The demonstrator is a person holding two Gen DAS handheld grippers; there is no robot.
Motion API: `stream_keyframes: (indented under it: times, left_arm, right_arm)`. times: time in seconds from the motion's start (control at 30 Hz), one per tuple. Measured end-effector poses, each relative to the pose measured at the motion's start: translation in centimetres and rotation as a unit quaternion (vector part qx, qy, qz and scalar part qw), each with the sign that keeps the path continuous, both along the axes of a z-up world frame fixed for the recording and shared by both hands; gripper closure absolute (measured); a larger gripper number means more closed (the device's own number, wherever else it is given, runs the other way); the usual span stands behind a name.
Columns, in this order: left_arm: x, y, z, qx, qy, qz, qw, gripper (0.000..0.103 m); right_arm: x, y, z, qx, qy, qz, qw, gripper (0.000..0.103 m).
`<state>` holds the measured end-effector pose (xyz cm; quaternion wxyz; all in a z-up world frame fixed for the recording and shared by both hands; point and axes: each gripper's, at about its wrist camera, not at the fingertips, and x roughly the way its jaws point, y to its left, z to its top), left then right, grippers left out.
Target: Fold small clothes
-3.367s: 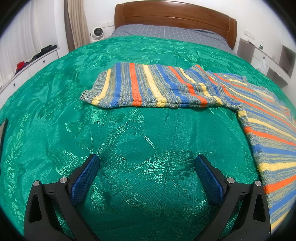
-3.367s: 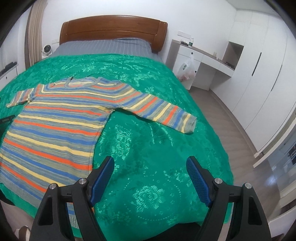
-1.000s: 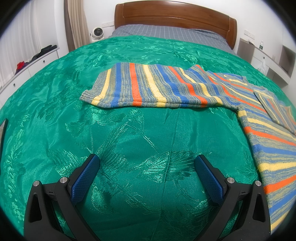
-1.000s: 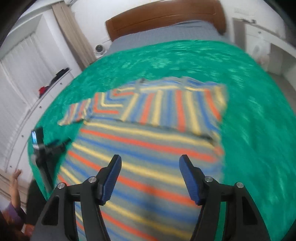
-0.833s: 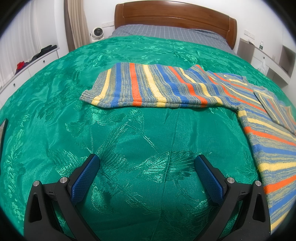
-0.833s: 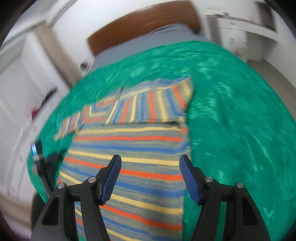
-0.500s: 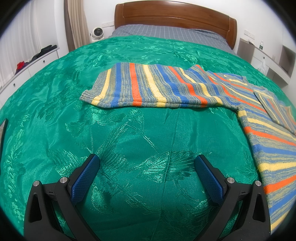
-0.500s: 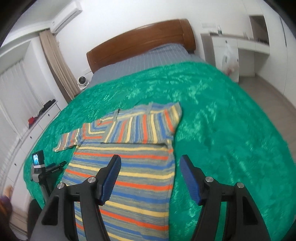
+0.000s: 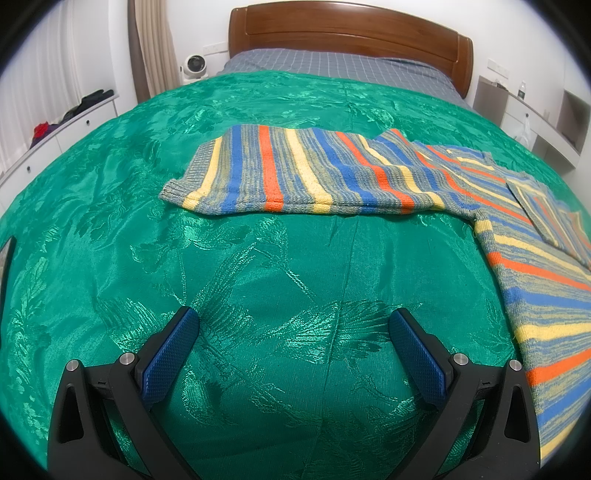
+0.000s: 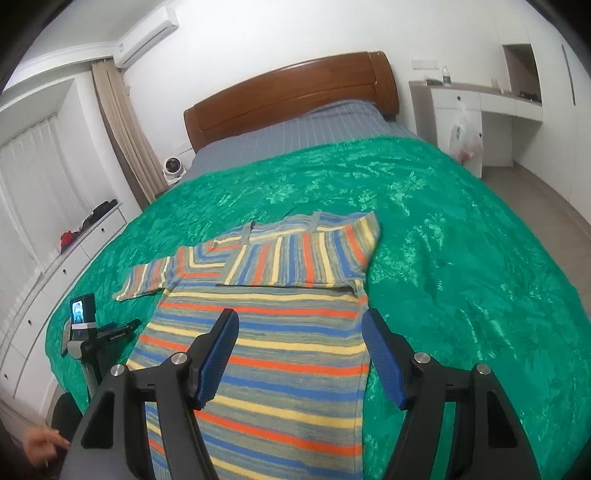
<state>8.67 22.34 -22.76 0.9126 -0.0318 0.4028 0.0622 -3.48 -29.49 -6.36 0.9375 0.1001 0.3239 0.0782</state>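
Bed (image 10: pixel 461 236) with green cover, wooden headboard.
A striped sweater (image 10: pixel 280 332) lies flat on the cover, one sleeve (image 10: pixel 295 258) folded across its chest, the other sleeve (image 9: pixel 295 173) spread out sideways.

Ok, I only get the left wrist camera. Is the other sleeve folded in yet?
Observer: Yes. The right wrist view shows the other sleeve lying folded across the chest of the sweater.
Operator: Is the right gripper holding something?
Observer: No. The right gripper is open above the sweater, with nothing between its fingers.
Operator: Anything up high on the wall?
Observer: An air conditioner, above the curtain.
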Motion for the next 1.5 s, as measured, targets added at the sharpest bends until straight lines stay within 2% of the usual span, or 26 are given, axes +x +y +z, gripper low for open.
stream_keyframes:
  times: [0.13,0.3,0.43,0.53,0.6,0.67,0.73,0.8,0.97,1.17,1.27,1.33,1.43,1.5]
  left_arm:
    - [0.0,0.0,0.0,0.0,0.0,0.0,1.0,0.0]
    - [0.0,0.0,0.0,0.0,0.0,0.0,1.0,0.0]
    - [0.0,0.0,0.0,0.0,0.0,0.0,1.0,0.0]
    - [0.0,0.0,0.0,0.0,0.0,0.0,1.0,0.0]
    - [0.0,0.0,0.0,0.0,0.0,0.0,1.0,0.0]
    - [0.0,0.0,0.0,0.0,0.0,0.0,1.0,0.0]
    - [0.0,0.0,0.0,0.0,0.0,0.0,1.0,0.0]
    - [0.0,0.0,0.0,0.0,0.0,0.0,1.0,0.0]
    - [0.0,0.0,0.0,0.0,0.0,0.0,1.0,0.0]
    - [0.0,0.0,0.0,0.0,0.0,0.0,1.0,0.0]
    - [0.0,0.0,0.0,0.0,0.0,0.0,1.0,0.0]
    - [-0.1,0.0,0.0,0.0,0.0,0.0,1.0,0.0]
    - [0.0,0.0,0.0,0.0,0.0,0.0,1.0,0.0]
    - [0.0,0.0,0.0,0.0,0.0,0.0,1.0,0.0]
  right_arm:
    - [-1.5,-0.4,-0.5,-0.008,0.003,-0.009,1.0,0.033]
    - [-2.9,-1.5,-1.5,0.022,0.013,-0.035,0.999,0.033]
    - [-3.1,-1.8,-2.3,0.017,0.018,-0.037,0.999,0.031]
    - [-2.4,-2.3,-2.9,0.045,0.033,-0.044,0.997,0.031]
    - [-3.0,-2.4,-2.0,0.059,0.014,-0.048,0.997,0.031]
    - [-4.3,-2.0,-0.4,0.034,-0.013,-0.043,0.998,0.031]
    - [-4.8,-1.7,0.3,0.004,-0.02,-0.035,0.999,0.03]
    - [-4.7,-1.5,0.5,-0.005,-0.019,-0.031,0.999,0.03]
    - [-4.2,-1.4,0.7,0.02,-0.014,-0.028,0.999,0.03]
    - [-4.3,-0.1,0.9,-0.015,-0.02,-0.017,1.0,0.03]
    - [-3.7,-0.3,0.6,0.012,-0.005,-0.026,1.0,0.03]
    - [-4.1,-0.3,1.2,0.019,-0.017,-0.023,0.999,0.03]
    - [-4.7,0.4,1.8,-0.038,-0.034,-0.019,0.998,0.03]
    - [-4.5,0.5,1.6,-0.051,-0.034,-0.017,0.998,0.03]
